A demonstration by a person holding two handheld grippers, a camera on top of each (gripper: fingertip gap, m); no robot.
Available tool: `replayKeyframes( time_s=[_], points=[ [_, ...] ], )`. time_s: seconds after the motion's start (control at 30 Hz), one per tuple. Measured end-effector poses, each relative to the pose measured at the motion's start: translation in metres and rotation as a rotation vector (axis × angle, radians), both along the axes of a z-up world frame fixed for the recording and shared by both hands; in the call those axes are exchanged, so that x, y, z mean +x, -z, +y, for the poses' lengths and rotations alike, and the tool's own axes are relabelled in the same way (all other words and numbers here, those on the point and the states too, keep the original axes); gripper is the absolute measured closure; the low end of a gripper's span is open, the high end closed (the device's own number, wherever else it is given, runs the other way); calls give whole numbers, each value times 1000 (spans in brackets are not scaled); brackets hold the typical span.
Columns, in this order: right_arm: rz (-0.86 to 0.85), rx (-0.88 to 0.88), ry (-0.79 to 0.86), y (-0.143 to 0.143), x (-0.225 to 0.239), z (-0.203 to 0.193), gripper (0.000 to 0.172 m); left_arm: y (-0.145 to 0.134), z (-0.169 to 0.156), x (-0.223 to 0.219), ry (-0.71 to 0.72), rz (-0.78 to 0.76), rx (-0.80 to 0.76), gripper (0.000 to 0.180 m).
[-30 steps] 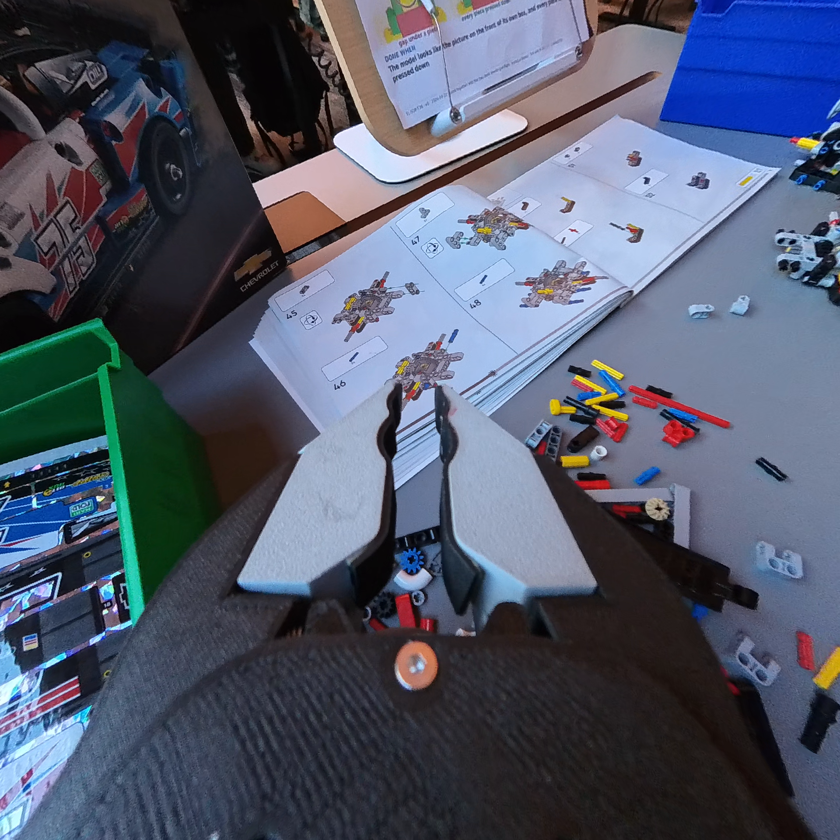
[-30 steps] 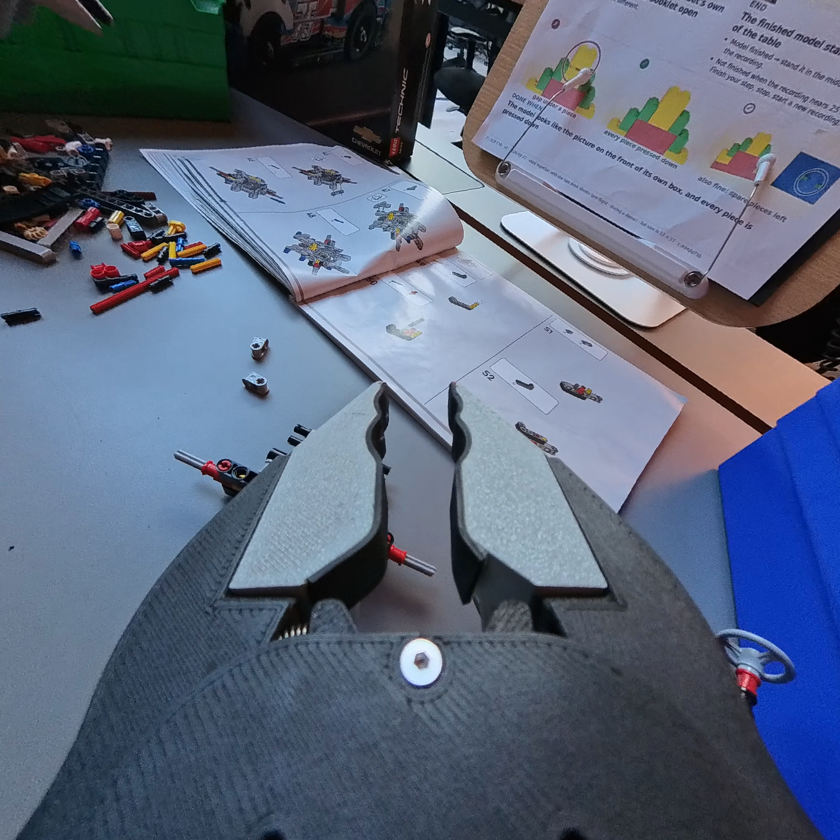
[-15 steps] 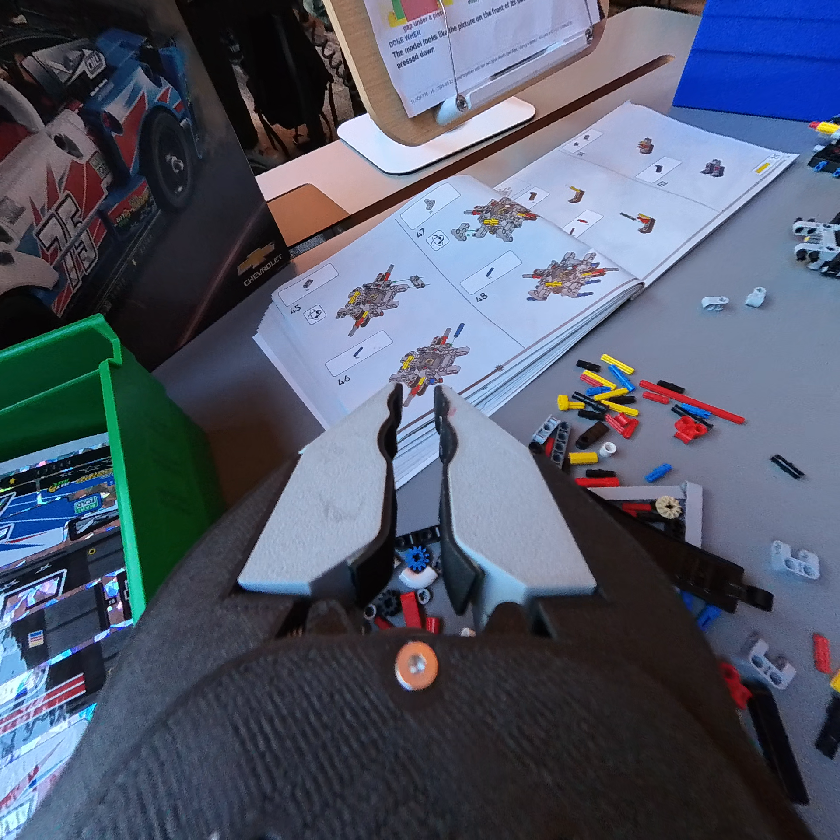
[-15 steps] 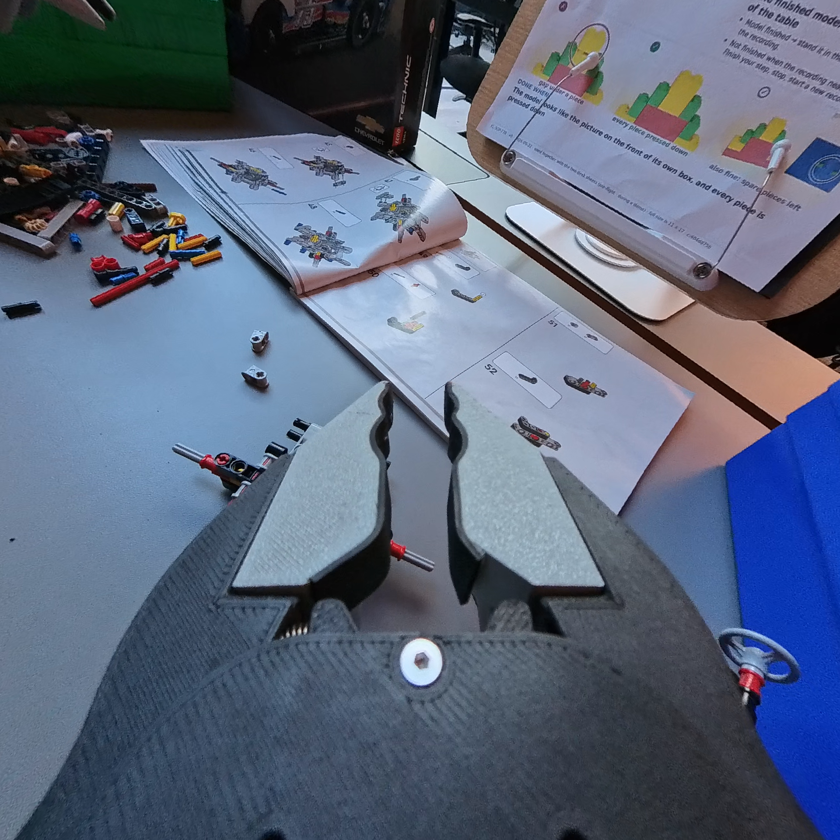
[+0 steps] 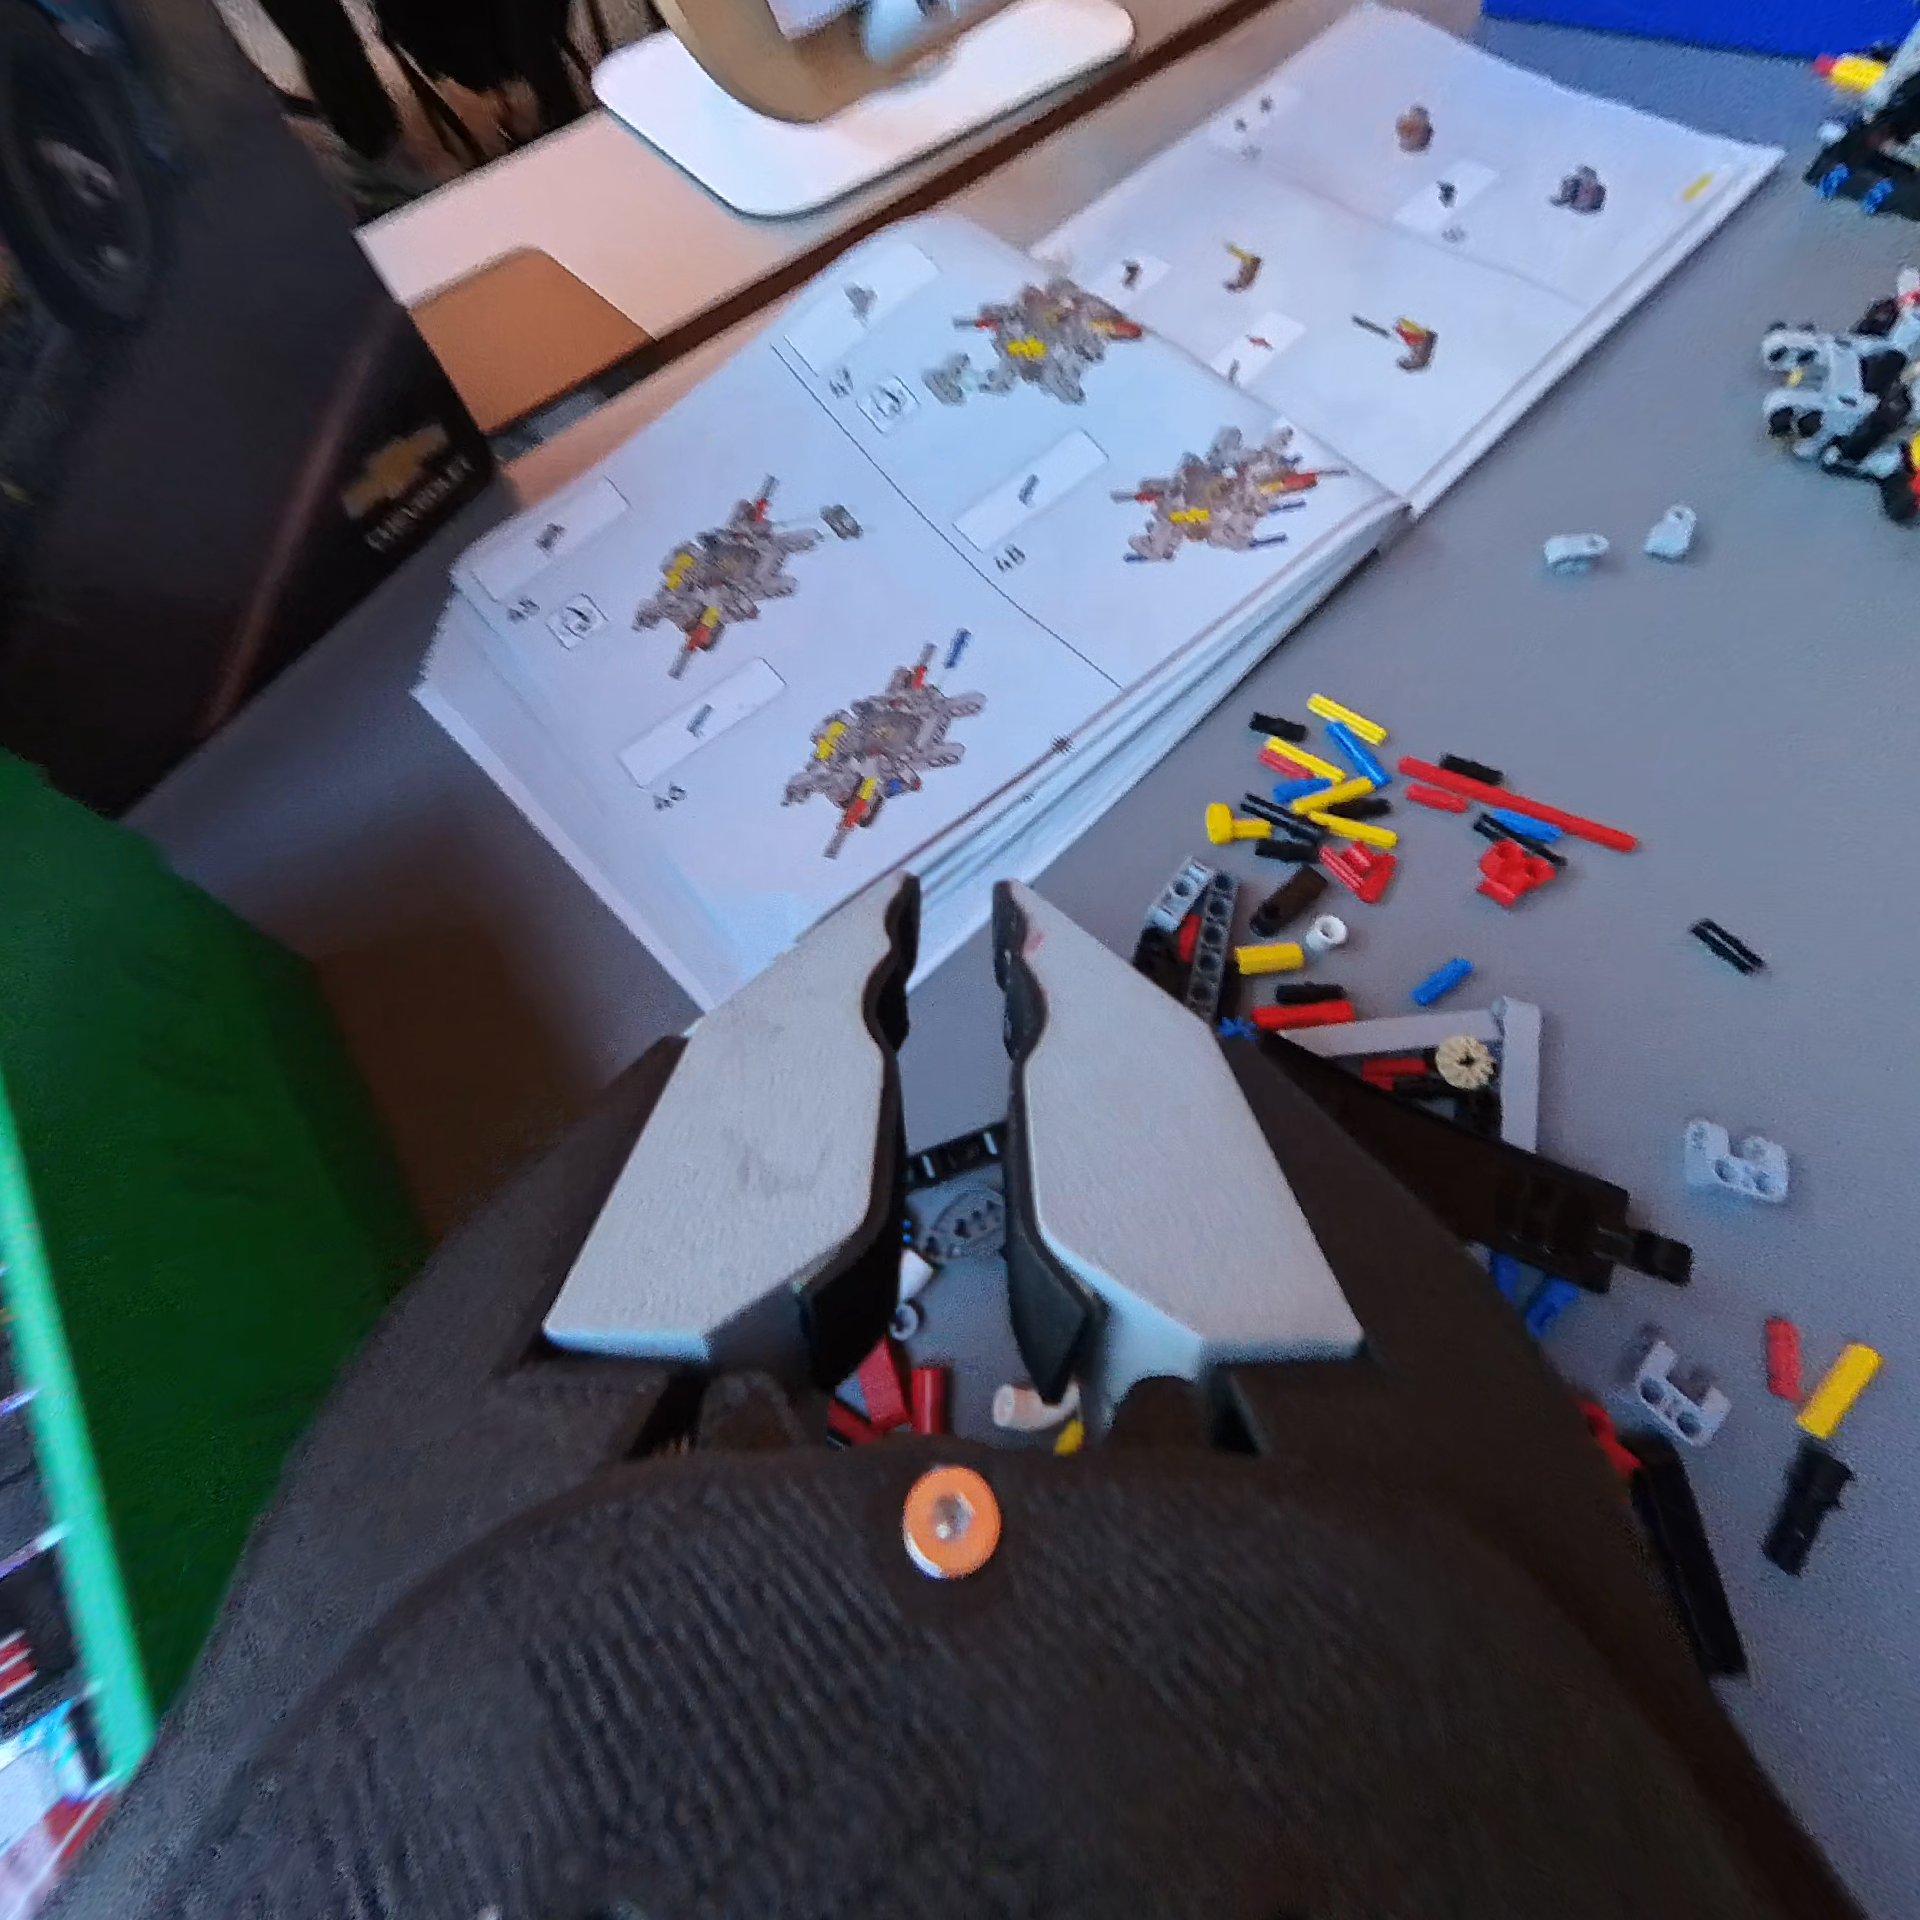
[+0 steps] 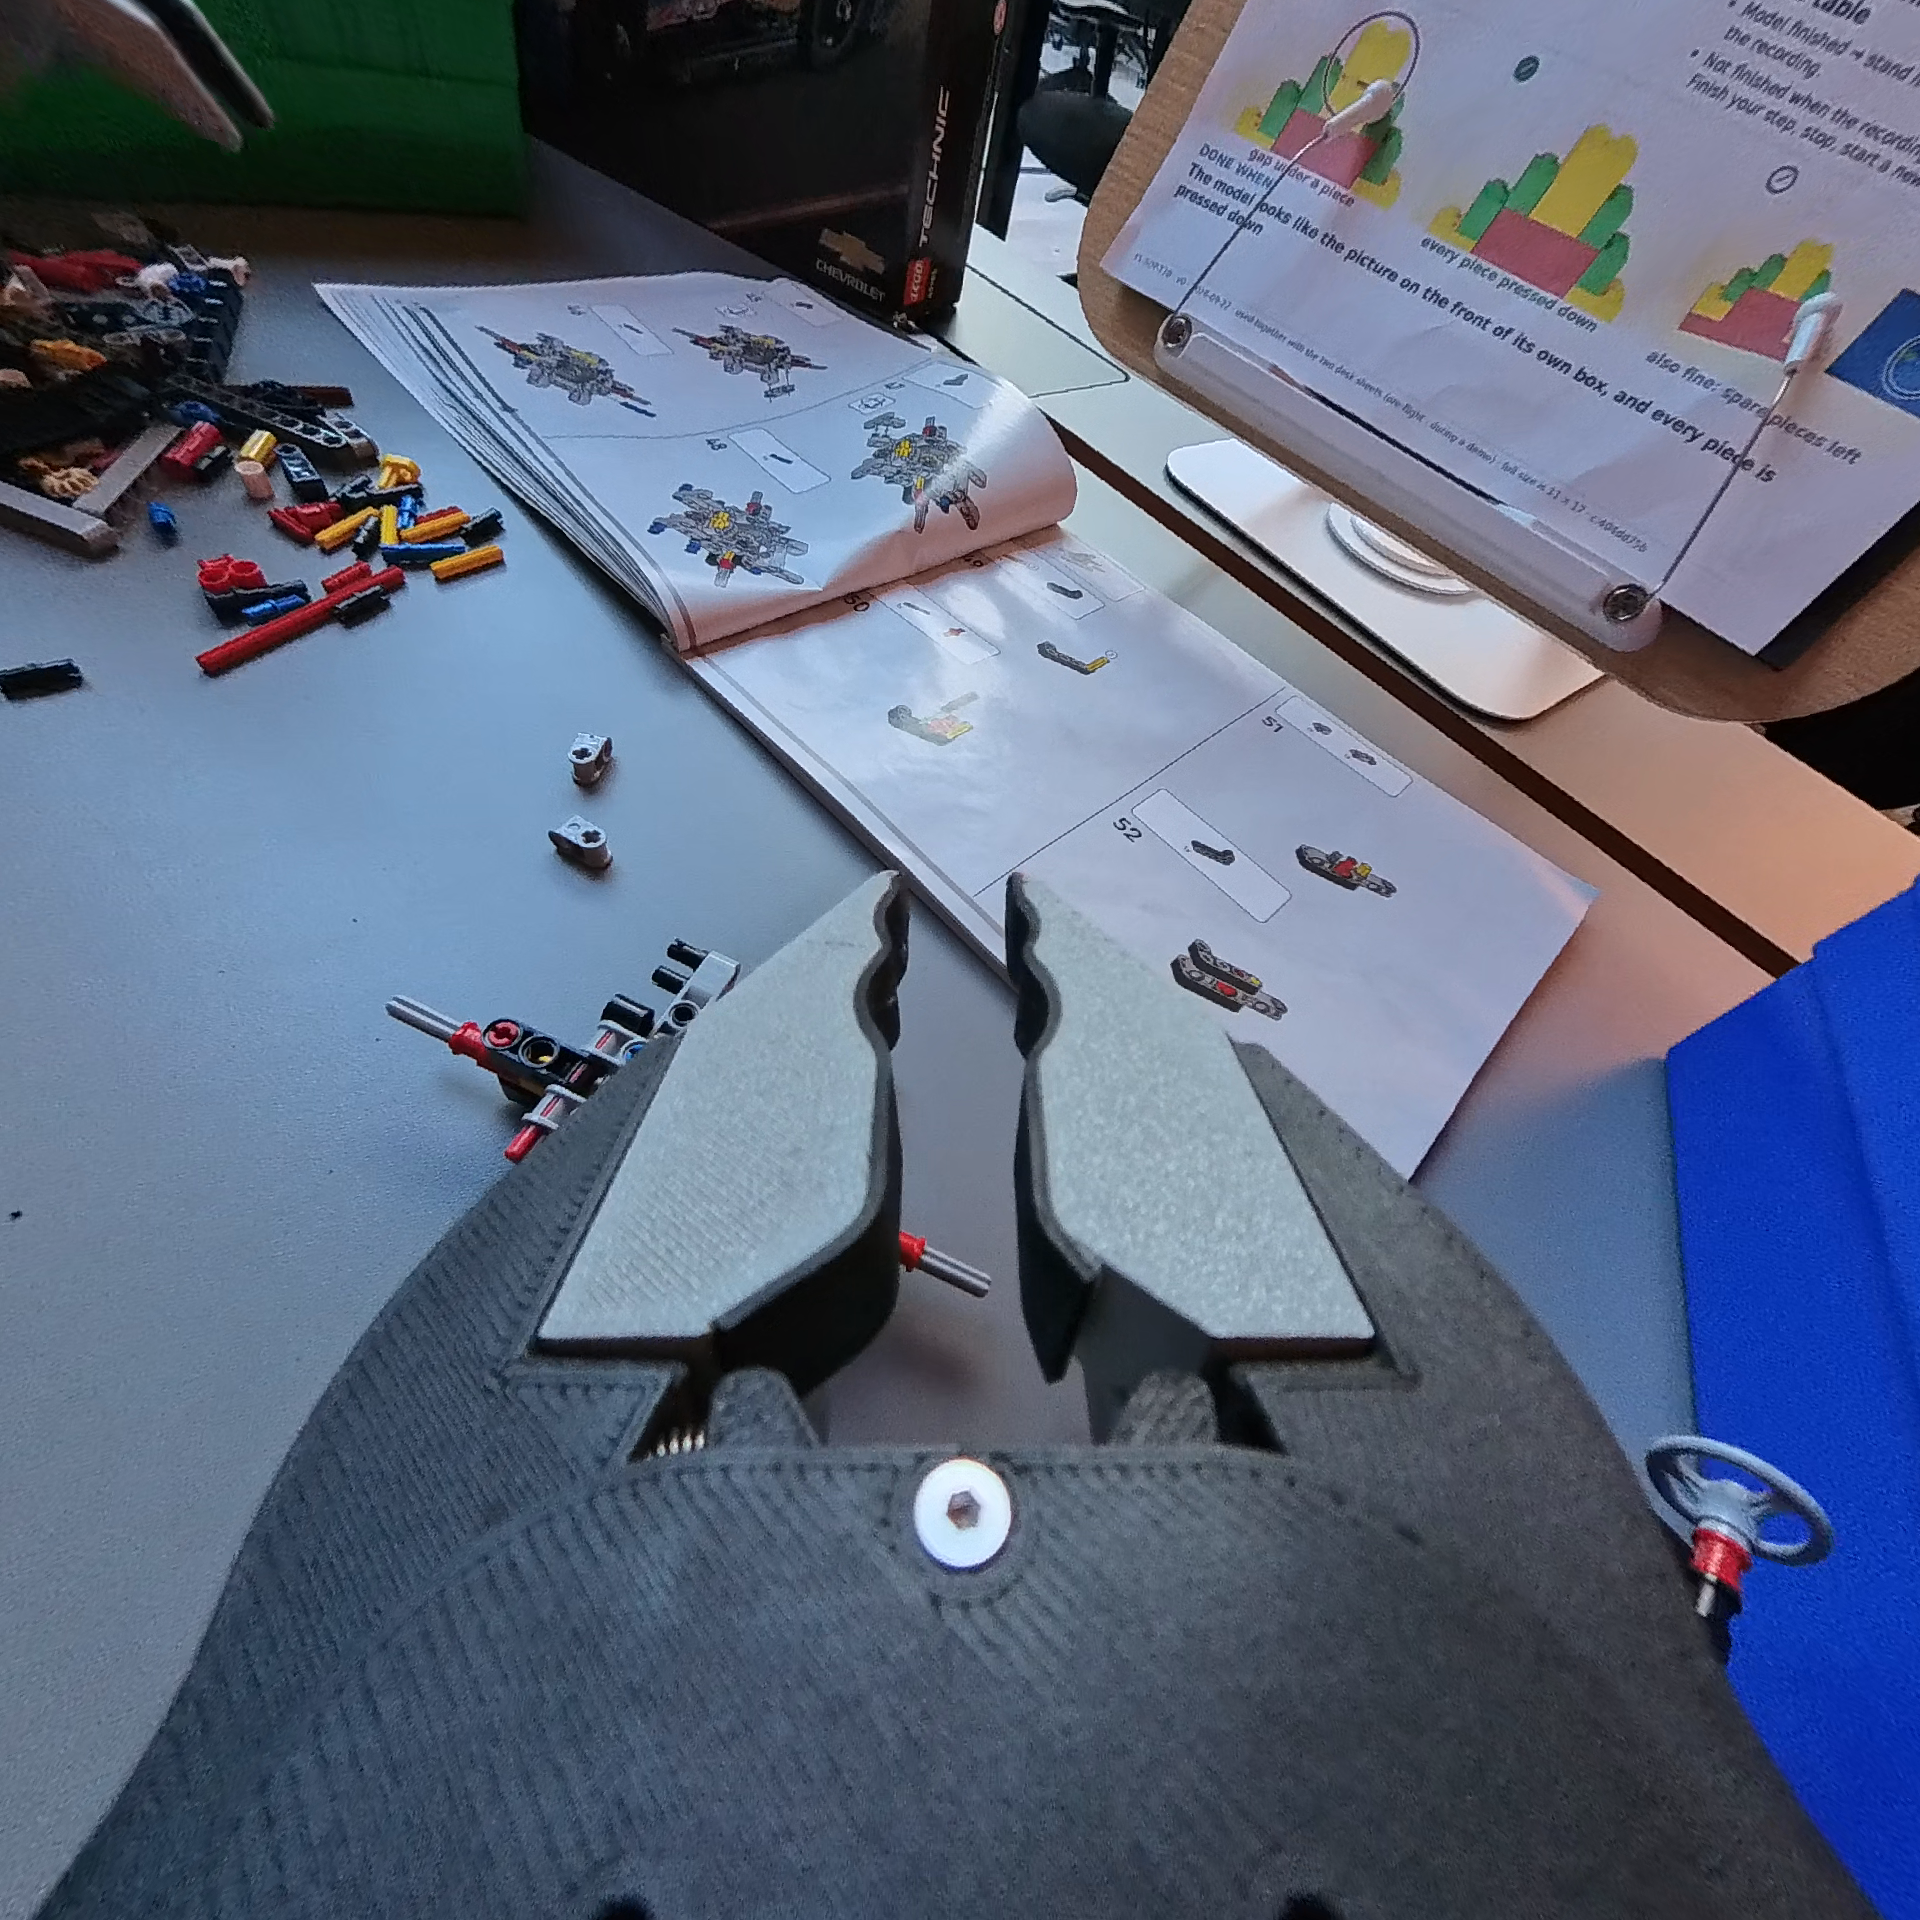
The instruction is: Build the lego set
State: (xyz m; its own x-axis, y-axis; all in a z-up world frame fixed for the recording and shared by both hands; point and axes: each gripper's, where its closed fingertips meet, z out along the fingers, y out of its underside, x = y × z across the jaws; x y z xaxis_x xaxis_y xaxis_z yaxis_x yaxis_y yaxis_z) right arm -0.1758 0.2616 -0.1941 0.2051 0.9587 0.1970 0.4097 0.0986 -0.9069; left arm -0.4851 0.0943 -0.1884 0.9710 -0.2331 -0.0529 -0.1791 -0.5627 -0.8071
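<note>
My left gripper (image 5: 956, 894) hangs over a pile of small building pieces (image 5: 1351, 821) at the near edge of an open instruction booklet (image 5: 935, 520). Its jaws stand a narrow gap apart with nothing between them. My right gripper (image 6: 954, 888) hovers over the grey table just short of the booklet's right page (image 6: 1195, 831), its jaws also narrowly apart and empty. A small black and grey assembly with red-tipped axles (image 6: 561, 1049) lies on the table under its left finger. Two small grey connectors (image 6: 582, 800) lie farther out.
A green bin (image 5: 156, 1143) stands at the left, and a dark product box (image 6: 779, 135) behind the booklet. A sheet on a wooden stand (image 6: 1455, 260) is at the back right. A blue bin (image 6: 1818, 1247) and a grey steering-wheel piece (image 6: 1735, 1507) are at the right. A partly built model (image 5: 1849, 384) sits far right. One gripper's finger ends stand about 35 centimetres off the other's.
My right gripper's jaws have narrowed a little, closing on nothing. My left gripper has moved forward and lower over the piece pile; its jaws have not changed.
</note>
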Motion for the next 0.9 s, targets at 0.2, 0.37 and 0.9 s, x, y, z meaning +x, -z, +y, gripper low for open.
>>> replayKeyframes(
  time_s=[0.2, 0.37, 0.9],
  points=[
    [-3, 1, -3, 0, 0, 0, 158, 36, -18, 39, 184, -112, -227, 167],
    [-1, 0, -3, 0, 0, 0, 158, 51, -33, 59, 289, -135, -332, 166],
    [-10, -5, -8, 2, 0, 0, 161, -22, -6, 16, 77, -215, 60, 175]
  ],
)
